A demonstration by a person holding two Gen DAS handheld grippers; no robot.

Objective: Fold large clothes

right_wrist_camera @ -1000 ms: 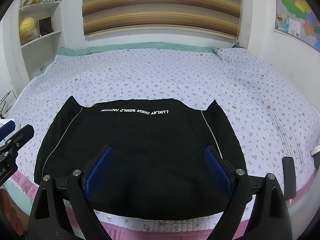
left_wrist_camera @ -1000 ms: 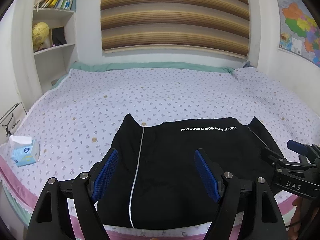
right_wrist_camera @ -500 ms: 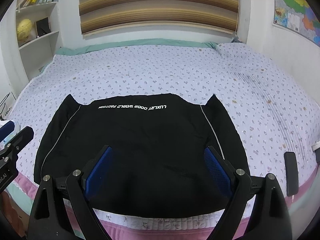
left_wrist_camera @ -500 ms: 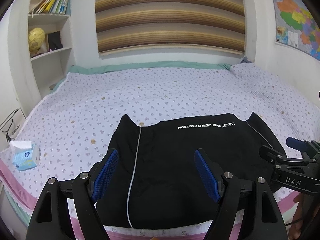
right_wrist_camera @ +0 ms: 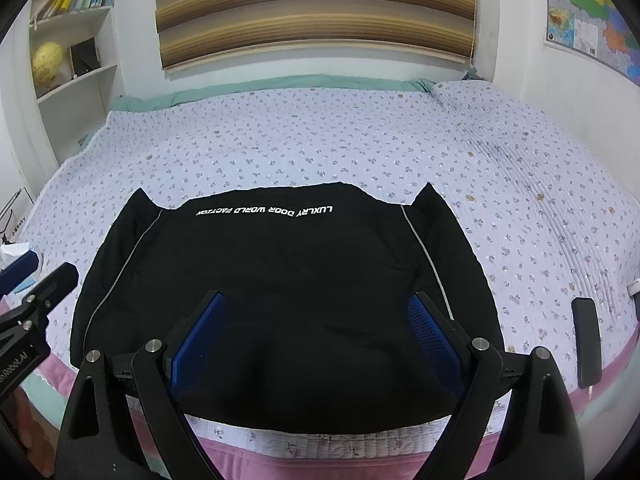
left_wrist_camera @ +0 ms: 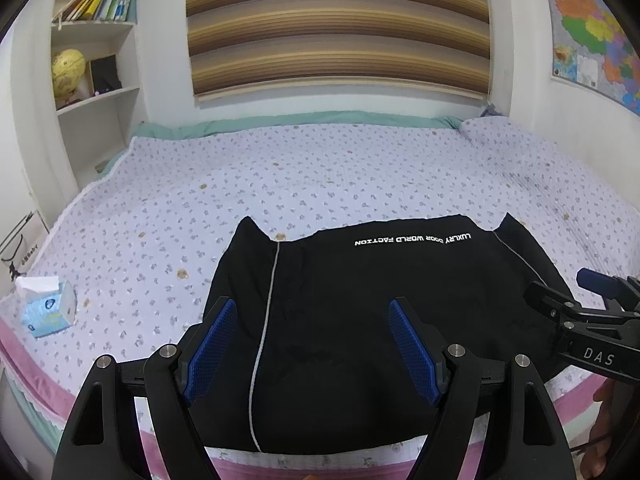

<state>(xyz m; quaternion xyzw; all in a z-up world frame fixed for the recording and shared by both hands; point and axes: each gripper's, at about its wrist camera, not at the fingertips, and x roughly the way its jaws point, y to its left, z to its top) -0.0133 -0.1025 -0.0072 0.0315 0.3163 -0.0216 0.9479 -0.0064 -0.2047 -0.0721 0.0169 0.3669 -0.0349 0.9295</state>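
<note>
A black garment [left_wrist_camera: 380,320] with white lettering and grey side piping lies flat and folded on the near edge of the bed; it also shows in the right wrist view [right_wrist_camera: 288,292]. My left gripper [left_wrist_camera: 312,344] is open and empty, held above the garment's left half. My right gripper [right_wrist_camera: 316,340] is open and empty above the garment's near middle. Each gripper shows at the edge of the other's view, the right one [left_wrist_camera: 580,312] and the left one [right_wrist_camera: 40,300].
The bed [left_wrist_camera: 340,176] has a floral lilac cover with a pink near edge. A blue tissue pack [left_wrist_camera: 48,308] lies at its left front. A black phone [right_wrist_camera: 586,340] lies at the right front. Shelves [left_wrist_camera: 92,92] stand left, a map [left_wrist_camera: 592,28] hangs right.
Both grippers have pulled back and risen slightly from the garment, which now sits a bit farther off. The garment has not moved. Both stay open.
</note>
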